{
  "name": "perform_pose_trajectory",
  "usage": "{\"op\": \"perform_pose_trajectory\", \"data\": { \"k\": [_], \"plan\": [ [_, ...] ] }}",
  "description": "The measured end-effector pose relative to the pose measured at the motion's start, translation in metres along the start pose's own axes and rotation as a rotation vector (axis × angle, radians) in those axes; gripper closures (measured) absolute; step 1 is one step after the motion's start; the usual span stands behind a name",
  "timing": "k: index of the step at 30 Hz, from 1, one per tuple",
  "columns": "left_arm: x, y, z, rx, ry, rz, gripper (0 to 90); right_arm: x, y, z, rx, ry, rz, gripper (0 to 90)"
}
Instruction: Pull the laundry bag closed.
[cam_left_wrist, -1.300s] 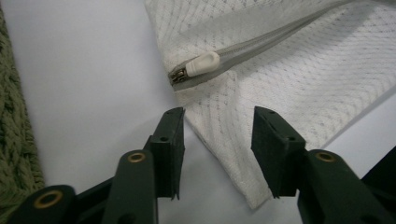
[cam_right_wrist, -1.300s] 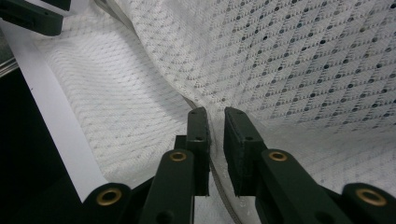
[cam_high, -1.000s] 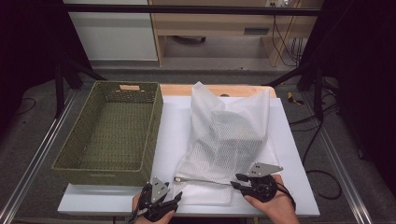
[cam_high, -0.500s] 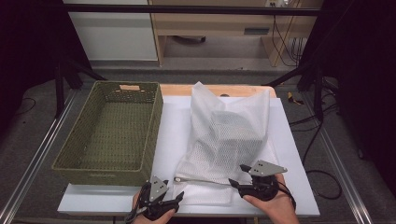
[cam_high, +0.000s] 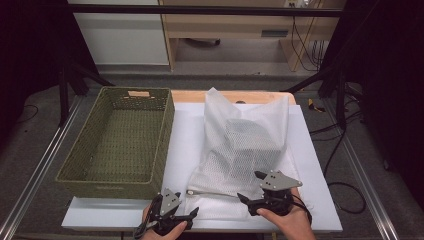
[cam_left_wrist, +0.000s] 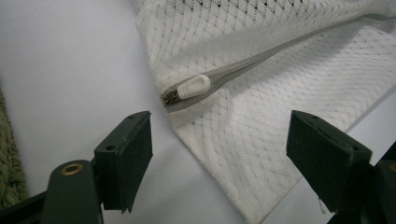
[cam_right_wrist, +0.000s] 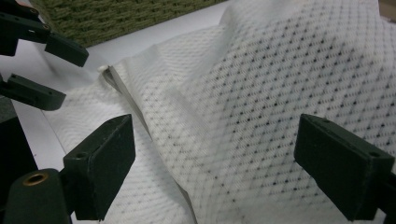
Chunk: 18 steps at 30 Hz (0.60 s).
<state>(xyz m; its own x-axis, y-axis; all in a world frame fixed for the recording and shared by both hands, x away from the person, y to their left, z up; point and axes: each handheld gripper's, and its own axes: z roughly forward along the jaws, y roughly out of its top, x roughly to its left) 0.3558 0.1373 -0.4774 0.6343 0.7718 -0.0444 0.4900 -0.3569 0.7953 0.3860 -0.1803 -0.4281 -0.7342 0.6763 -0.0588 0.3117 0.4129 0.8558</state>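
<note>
A white mesh laundry bag (cam_high: 245, 145) with something grey inside lies on the white board (cam_high: 182, 135). Its grey zipper (cam_high: 212, 194) runs along the near edge, with the white pull (cam_left_wrist: 194, 87) at the left end. My left gripper (cam_high: 192, 214) stands open just short of that pull, its jaws having just been opening, with a corner of the bag (cam_left_wrist: 243, 140) lying between them. My right gripper (cam_high: 250, 186) is open over the bag's near right part, its jaws also having just opened, and the mesh (cam_right_wrist: 243, 107) lies loose between them. The left gripper (cam_right_wrist: 51, 74) shows in the right gripper view.
A green woven basket (cam_high: 105, 184) with nothing in it stands left of the bag, close to the left gripper. The board's near edge (cam_high: 120, 220) is by my hands. Dark stands and cables (cam_high: 345, 150) lie off the table at the right.
Both grippers' jaws have spread wider. The right gripper has shifted slightly at the bag's near edge. The bag and basket lie as before.
</note>
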Motion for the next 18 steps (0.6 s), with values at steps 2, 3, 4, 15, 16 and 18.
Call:
{"op": "perform_pose_trajectory", "data": {
  "k": [2, 3, 4, 15, 16, 18],
  "plan": [
    [0.001, 0.000, -0.001, 0.004, 0.003, 0.000, 22.5, 0.003, 0.003, 0.001, -0.007, -0.004, -0.010, 12.8],
    [0.002, 0.000, -0.001, 0.004, 0.001, -0.003, 22.6, 0.004, 0.004, 0.002, -0.007, -0.008, -0.016, 12.9],
    [0.003, 0.001, -0.001, 0.003, 0.000, -0.005, 22.7, 0.005, 0.005, 0.003, -0.007, -0.010, -0.020, 13.1],
    [0.010, 0.000, 0.001, 0.021, -0.038, -0.009, 24.1, 0.006, 0.002, 0.006, 0.013, -0.014, -0.022, 14.9],
    [0.010, 0.000, 0.002, 0.020, -0.042, -0.008, 24.4, 0.006, 0.002, 0.006, 0.017, -0.013, -0.021, 15.1],
    [0.011, 0.000, 0.004, 0.022, -0.047, -0.008, 25.3, 0.006, 0.001, 0.007, 0.023, -0.012, -0.024, 15.5]
  ]
}}
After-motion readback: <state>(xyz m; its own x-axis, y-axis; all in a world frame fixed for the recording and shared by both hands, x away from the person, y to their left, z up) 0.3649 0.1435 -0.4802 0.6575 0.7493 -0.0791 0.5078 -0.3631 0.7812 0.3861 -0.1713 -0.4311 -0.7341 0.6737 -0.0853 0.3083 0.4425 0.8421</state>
